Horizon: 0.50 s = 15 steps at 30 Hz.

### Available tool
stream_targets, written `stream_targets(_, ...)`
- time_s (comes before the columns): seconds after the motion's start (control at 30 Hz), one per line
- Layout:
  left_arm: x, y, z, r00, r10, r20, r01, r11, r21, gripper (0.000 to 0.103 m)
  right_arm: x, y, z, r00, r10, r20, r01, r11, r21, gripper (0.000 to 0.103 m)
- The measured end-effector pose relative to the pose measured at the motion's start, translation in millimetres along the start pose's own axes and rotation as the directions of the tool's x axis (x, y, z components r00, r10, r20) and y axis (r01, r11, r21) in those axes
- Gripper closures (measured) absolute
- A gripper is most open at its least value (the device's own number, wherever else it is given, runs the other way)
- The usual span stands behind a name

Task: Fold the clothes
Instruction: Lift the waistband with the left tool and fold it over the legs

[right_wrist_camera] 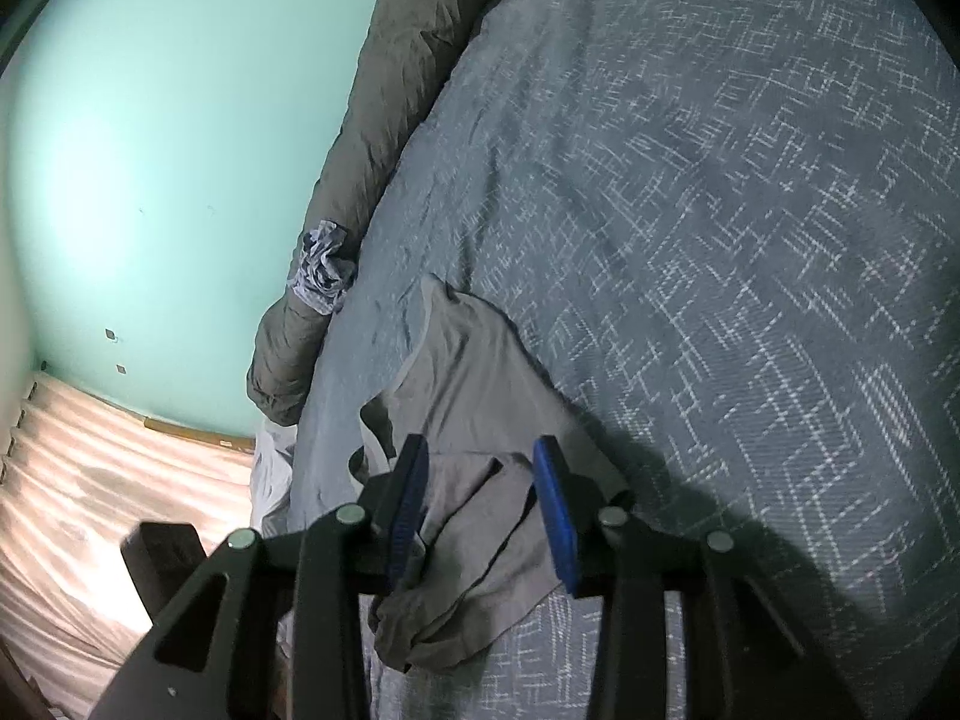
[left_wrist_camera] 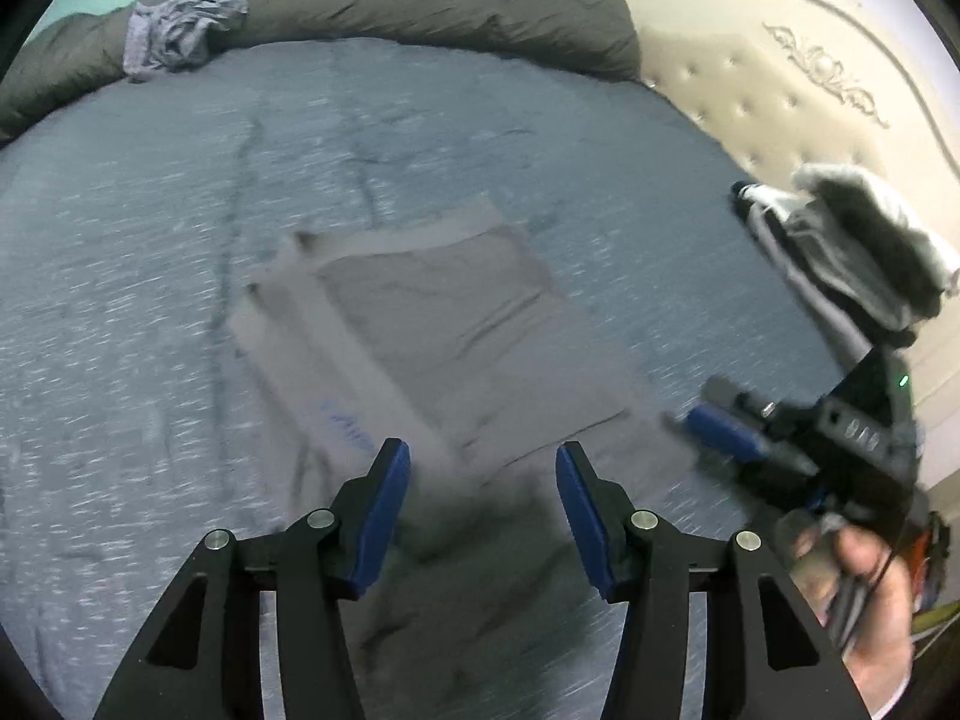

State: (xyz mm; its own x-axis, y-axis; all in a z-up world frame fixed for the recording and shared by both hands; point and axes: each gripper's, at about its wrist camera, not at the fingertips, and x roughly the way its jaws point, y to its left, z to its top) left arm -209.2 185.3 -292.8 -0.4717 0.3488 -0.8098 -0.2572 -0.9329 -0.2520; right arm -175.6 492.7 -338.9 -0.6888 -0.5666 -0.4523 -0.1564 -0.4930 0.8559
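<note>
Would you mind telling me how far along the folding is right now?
Partly done: the grey garment lies on the bed with one side folded over. In hand: both the left gripper and right gripper stand open over it, gripping nothing. Left: finishing this fold, plus the crumpled blue-grey garment and the pile near the headboard.

Both views are dim and bluish, with heavy fisheye bending and black corners. The left wrist view is motion-blurred; a soft glare brightens the green wall [right_wrist_camera: 138, 168], and the right gripper [right_wrist_camera: 480, 510] casts a dark shadow across the bedspread [right_wrist_camera: 750, 240].
</note>
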Motion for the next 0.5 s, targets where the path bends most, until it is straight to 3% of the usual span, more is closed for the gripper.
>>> stream_targets(0.3, 13.9, 7.0, -19.7, 0.998, 0.040, -0.038, -0.040, 0.999, 0.012, 0.048, -0.1, -1.2, -1.0, 1.000, 0.015, -0.011, -0.014, 1.000, 0.006, 0.065)
stream_targets(0.5, 22.7, -12.6, -21.8, 0.995, 0.090, -0.045, -0.085, 0.991, 0.104, 0.048, -0.6, -4.4, -0.5, 1.000, 0.016, -0.013, -0.016, 1.000, 0.016, 0.065)
